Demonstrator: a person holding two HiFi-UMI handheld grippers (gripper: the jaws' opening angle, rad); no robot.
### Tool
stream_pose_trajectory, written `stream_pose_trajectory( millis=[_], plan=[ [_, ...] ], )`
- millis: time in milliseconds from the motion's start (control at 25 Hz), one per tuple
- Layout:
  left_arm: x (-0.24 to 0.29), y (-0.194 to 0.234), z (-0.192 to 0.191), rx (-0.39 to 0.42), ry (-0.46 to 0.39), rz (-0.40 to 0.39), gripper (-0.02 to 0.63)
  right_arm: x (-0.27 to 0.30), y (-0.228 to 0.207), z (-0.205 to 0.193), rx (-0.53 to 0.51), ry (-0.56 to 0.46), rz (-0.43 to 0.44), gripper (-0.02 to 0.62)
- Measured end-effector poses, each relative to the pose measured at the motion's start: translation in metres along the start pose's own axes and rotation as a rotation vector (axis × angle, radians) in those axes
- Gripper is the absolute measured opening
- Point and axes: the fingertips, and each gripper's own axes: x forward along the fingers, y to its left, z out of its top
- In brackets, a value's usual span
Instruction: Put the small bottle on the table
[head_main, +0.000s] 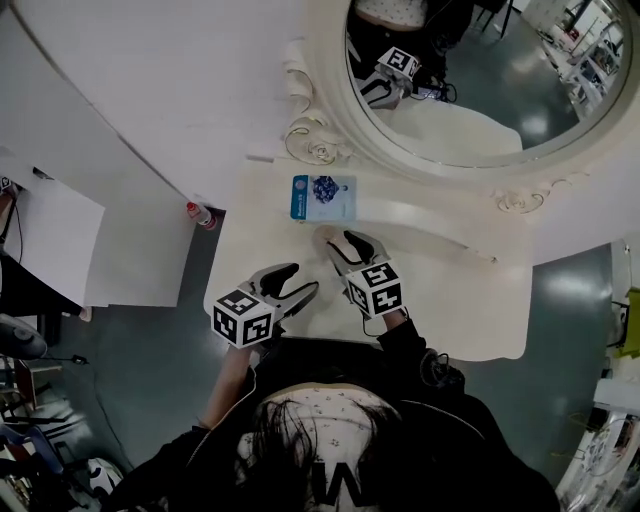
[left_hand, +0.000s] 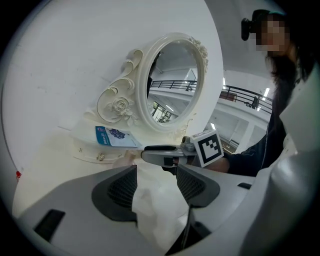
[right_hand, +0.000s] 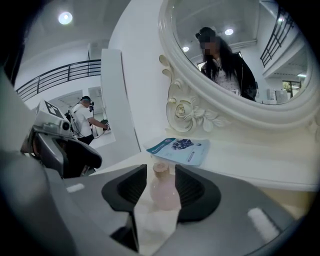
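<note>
A small pale pink bottle (right_hand: 164, 194) with a tan top stands upright on the cream dressing table (head_main: 455, 290). It sits between the jaws of my right gripper (right_hand: 161, 171), and the pads stand a little off its sides, so that gripper is open. In the head view the right gripper (head_main: 343, 241) reaches over the table's near middle, and the bottle is mostly hidden there. My left gripper (head_main: 300, 279) hovers at the table's front left edge, open, with only the table top showing between its jaws in the left gripper view (left_hand: 156, 183).
A blue and white sachet (head_main: 323, 197) lies flat at the back of the table under the ornate oval mirror (head_main: 480, 80). A small red-capped thing (head_main: 200, 214) lies on the floor to the left. A white panel (head_main: 60, 240) stands at the far left.
</note>
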Motion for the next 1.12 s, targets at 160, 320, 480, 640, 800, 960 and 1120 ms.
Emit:
stream_pose_trajectory(
  millis=[160,320,480,640,800,960,1120],
  plan=[
    [0.009,-0.01,0.002,0.01,0.005,-0.032,0.249,-0.028,0.007,0.007,0.018,-0.036,-0.008,0.173],
    [0.017,-0.023,0.005,0.022,0.002,-0.057,0.249,-0.055,0.009,0.014,0.035,-0.075,-0.015,0.173],
    [0.017,-0.034,0.002,0.021,-0.007,-0.055,0.249,-0.081,0.018,0.017,0.029,-0.103,-0.01,0.173],
    [0.019,-0.05,-0.003,0.023,-0.019,-0.051,0.249,-0.11,0.027,0.021,0.023,-0.133,0.007,0.173],
    [0.018,-0.072,-0.009,0.029,-0.032,-0.04,0.249,-0.138,0.037,0.019,0.006,-0.157,0.025,0.172],
    [0.015,-0.1,-0.016,0.034,-0.048,-0.02,0.248,-0.17,0.046,0.009,-0.009,-0.159,0.044,0.172],
    [0.012,-0.129,-0.026,0.036,-0.071,0.009,0.249,-0.205,0.051,0.003,-0.008,-0.189,0.062,0.171]
  ],
)
